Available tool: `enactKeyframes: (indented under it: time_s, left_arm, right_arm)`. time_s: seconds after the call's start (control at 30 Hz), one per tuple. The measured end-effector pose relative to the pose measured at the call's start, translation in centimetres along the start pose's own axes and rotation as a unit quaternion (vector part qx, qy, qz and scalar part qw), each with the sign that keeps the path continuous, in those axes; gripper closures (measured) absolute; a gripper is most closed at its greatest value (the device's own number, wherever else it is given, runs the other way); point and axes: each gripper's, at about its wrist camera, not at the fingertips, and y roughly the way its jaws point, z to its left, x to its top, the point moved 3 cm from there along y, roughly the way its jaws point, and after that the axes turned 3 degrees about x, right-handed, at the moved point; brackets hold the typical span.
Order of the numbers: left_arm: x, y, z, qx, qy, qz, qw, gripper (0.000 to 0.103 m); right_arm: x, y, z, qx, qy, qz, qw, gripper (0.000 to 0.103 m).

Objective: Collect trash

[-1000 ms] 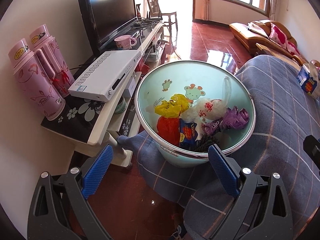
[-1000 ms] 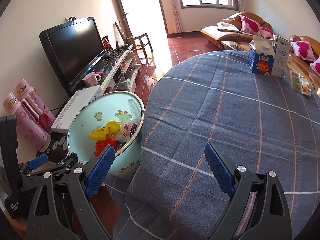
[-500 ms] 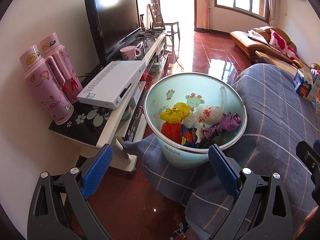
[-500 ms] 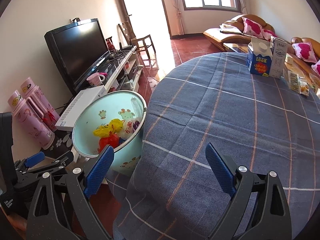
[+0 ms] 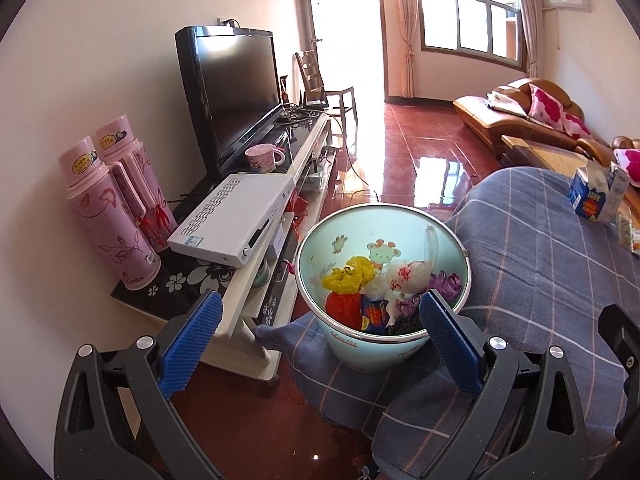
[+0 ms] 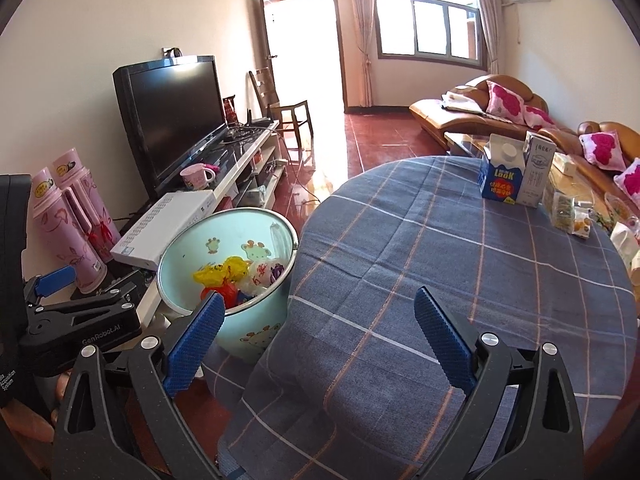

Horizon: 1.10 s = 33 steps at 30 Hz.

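Beside the bin [image 5: 362, 344], two pink flasks [image 5: 108, 216].

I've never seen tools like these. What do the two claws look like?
Both are alike: black plastic frames with triangular cut-outs and silver screws. The left claw and right claw each carry two ribbed blue pads. White "GenRobot.AI" lettering marks the left one's side.

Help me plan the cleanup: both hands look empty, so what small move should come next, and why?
Probably reach the right gripper across the table toward the blue carton. Both its jaws and the left gripper's stand open and empty, the bin already holds bags, and cartons and packets remain on the far side.
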Motion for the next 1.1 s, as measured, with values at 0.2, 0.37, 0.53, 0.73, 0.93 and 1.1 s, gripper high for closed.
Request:
enactKeyframes:
  time_s: [0.2,0.37,0.53,0.73,0.93,1.1]
  left_arm:
    - [0.7,-0.8,0.2,-0.017,-0.001,0.004,0.9999,0.006]
    - [1.5,-1.8,1.4,-0.018,-0.022,-0.01,0.9996,0.006]
    - [2.8,-3.9,2.6,-0.017,-0.039,-0.053,0.9977,0.006]
    - [4.3,-7.5,3.0,-0.012,-0.034,-0.139,0.9897,0.006]
    - [5.2,-9.6,3.5,-0.028,-0.037,-0.181,0.9825,0.006]
    - [5.6,-10.4,4.1,-0.047,-0.05,-0.198,0.9778,0.006]
  right_arm:
    - [1.3,-1.9,0.5,-0.001,-0.008,-0.029,1.0,0.005]
    - [2.0,-2.7,1.2,-0.005,-0.017,-0.037,0.999,0.005]
    - [3.2,-4.4,1.7,0.004,-0.019,-0.059,0.998,0.005]
    - [5.4,-6.7,2.9,0.021,-0.016,-0.101,0.995,0.005]
    - [7.4,-8.8,4.1,0.028,-0.026,-0.137,0.99,0.005]
    - [8.3,-10.9,4.6,0.027,-0.027,-0.17,0.985,0.005]
